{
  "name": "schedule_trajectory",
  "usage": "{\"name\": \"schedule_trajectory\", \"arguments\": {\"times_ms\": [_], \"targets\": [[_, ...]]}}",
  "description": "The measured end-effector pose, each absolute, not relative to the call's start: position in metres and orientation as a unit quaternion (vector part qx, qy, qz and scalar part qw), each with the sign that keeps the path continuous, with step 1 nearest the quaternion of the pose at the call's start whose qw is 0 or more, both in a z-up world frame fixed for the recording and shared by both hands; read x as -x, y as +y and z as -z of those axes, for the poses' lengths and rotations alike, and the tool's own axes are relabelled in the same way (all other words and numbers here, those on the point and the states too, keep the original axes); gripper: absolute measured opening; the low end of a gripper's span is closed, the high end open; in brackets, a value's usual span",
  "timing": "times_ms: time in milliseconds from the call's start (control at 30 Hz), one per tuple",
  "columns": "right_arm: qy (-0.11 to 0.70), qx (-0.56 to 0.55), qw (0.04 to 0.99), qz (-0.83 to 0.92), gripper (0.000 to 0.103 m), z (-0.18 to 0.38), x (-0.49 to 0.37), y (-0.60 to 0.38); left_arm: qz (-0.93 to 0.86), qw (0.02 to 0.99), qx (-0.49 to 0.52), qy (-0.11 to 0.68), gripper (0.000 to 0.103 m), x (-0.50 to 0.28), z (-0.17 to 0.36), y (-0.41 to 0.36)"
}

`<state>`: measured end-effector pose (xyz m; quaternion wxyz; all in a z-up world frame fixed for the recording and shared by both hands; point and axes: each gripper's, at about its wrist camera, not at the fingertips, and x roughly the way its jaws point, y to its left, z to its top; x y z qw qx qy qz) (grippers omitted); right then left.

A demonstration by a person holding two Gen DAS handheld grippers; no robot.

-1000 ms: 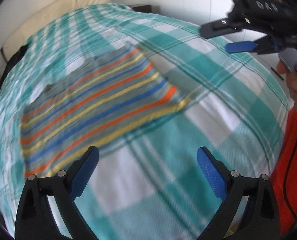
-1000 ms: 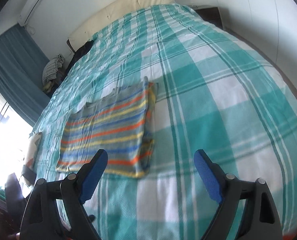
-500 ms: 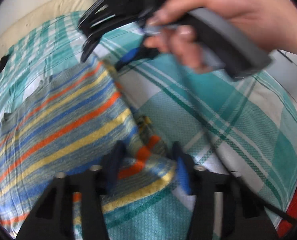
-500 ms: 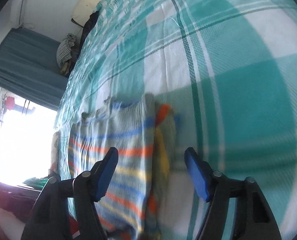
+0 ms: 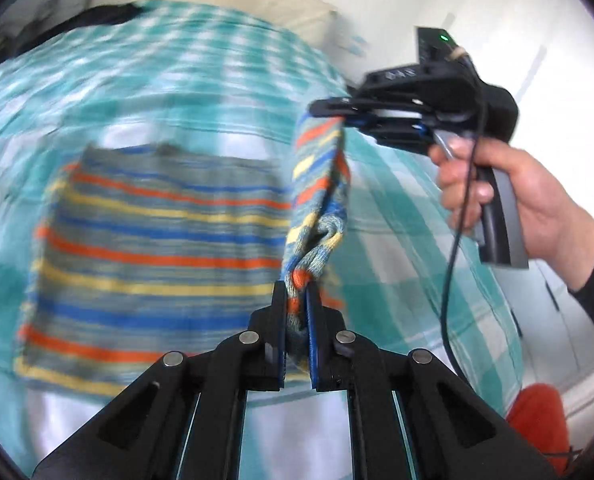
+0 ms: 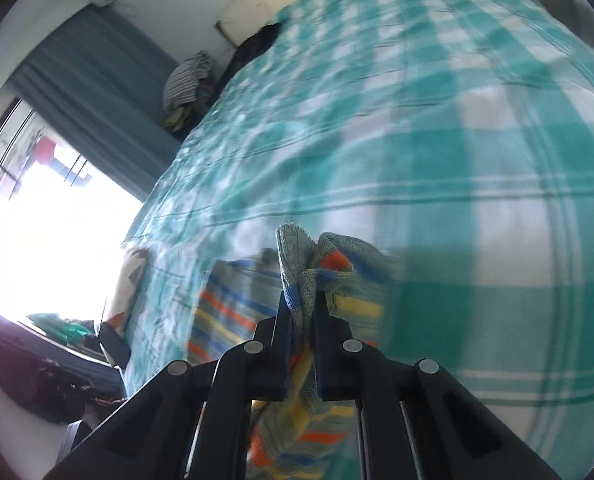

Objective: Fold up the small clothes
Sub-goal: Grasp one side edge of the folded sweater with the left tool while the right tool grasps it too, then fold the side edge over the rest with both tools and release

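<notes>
A small striped knit garment [image 5: 157,240], grey with orange, yellow and blue bands, lies on the teal checked bed [image 5: 177,80]. My left gripper [image 5: 297,300] is shut on its near right corner. My right gripper [image 5: 337,118], seen in the left wrist view, is shut on the far right corner. The right edge is lifted off the bed between them. In the right wrist view my right gripper [image 6: 302,312] pinches a bunched fold of the garment [image 6: 329,272], with the rest hanging and lying to the left.
The bed's cream headboard [image 5: 257,0] is at the back. A blue curtain [image 6: 97,80] and a bright window [image 6: 37,220] lie beside the bed. A pile of clothes [image 6: 189,80] sits near the headboard. A white wall [image 5: 537,60] runs along the right.
Both grippers came down onto the garment's right edge, shut on its two corners and lifted that edge off the bed. A second ago both were open above the bed.
</notes>
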<state>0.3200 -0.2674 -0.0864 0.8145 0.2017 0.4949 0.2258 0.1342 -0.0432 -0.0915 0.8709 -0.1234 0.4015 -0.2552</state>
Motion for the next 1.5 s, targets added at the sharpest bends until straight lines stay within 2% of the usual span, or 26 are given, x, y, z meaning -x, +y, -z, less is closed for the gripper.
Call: {"name": "schedule_trajectory", "arguments": {"times_ms": [267,433,467,500,533,567,600,633,700,800,967,1033,1067,1100,1167,1233,1333,1400,1500], "targets": [[0.539,-0.153,0.789,-0.252,0.009,0.134,-0.348,-0.116,0.147,0.861,0.201,0.443,0.007,-0.143,0.135,0.058],[0.553,-0.142,0.781,-0.251,0.009,0.160,-0.354,-0.061,0.119,0.857,0.212,0.455,0.007,-0.151,0.151,0.078],[0.553,-0.141,0.782,-0.251,0.010,0.162,-0.356,-0.055,0.113,0.856,0.207,0.460,0.009,-0.153,0.153,0.081],[0.548,-0.144,0.783,-0.257,0.013,0.165,-0.356,-0.047,0.100,0.855,0.200,0.468,0.018,-0.152,0.155,0.083],[0.541,-0.155,0.783,-0.264,0.022,0.166,-0.355,-0.044,0.083,0.855,0.197,0.472,0.021,-0.148,0.155,0.088],[0.534,-0.186,0.776,-0.278,0.044,0.168,-0.356,-0.044,0.074,0.855,0.206,0.471,0.031,-0.145,0.155,0.094],[0.527,-0.217,0.770,-0.288,0.055,0.167,-0.355,-0.047,0.067,0.853,0.215,0.470,0.045,-0.146,0.154,0.101],[0.514,-0.246,0.766,-0.297,0.062,0.164,-0.352,-0.052,0.060,0.854,0.225,0.465,0.049,-0.143,0.151,0.107],[0.495,-0.255,0.773,-0.303,0.062,0.151,-0.346,-0.062,0.060,0.862,0.234,0.446,0.052,-0.141,0.141,0.114],[0.475,-0.190,0.812,-0.282,0.062,0.128,-0.324,-0.086,0.092,0.872,0.220,0.428,0.055,-0.152,0.120,0.107],[0.457,-0.043,0.853,-0.247,0.061,0.114,-0.260,-0.127,0.140,0.882,0.136,0.430,0.056,-0.202,0.104,0.064],[0.457,-0.017,0.852,-0.255,0.060,0.118,-0.233,-0.134,0.111,0.881,0.106,0.446,0.041,-0.226,0.115,0.055],[0.456,-0.002,0.849,-0.265,0.059,0.122,-0.216,-0.132,0.087,0.875,0.098,0.466,0.023,-0.238,0.125,0.056],[0.457,0.005,0.847,-0.273,0.059,0.126,-0.205,-0.131,0.065,0.865,0.097,0.488,0.018,-0.252,0.140,0.063],[0.475,0.007,0.830,-0.291,0.059,0.147,-0.185,-0.124,0.059,0.850,0.121,0.509,0.019,-0.261,0.159,0.077],[0.512,0.024,0.812,-0.280,0.058,0.181,-0.171,-0.116,0.056,0.855,0.122,0.501,0.024,-0.251,0.150,0.085],[0.488,0.037,0.834,-0.255,0.058,0.180,-0.157,-0.116,0.053,0.870,0.125,0.474,0.037,-0.225,0.123,0.099],[0.476,0.015,0.845,-0.243,0.057,0.167,-0.151,-0.120,0.071,0.876,0.133,0.459,0.065,-0.209,0.110,0.103],[0.441,0.028,0.866,-0.233,0.057,0.145,-0.137,-0.116,0.105,0.879,0.104,0.454,0.071,-0.183,0.107,0.090]]}}
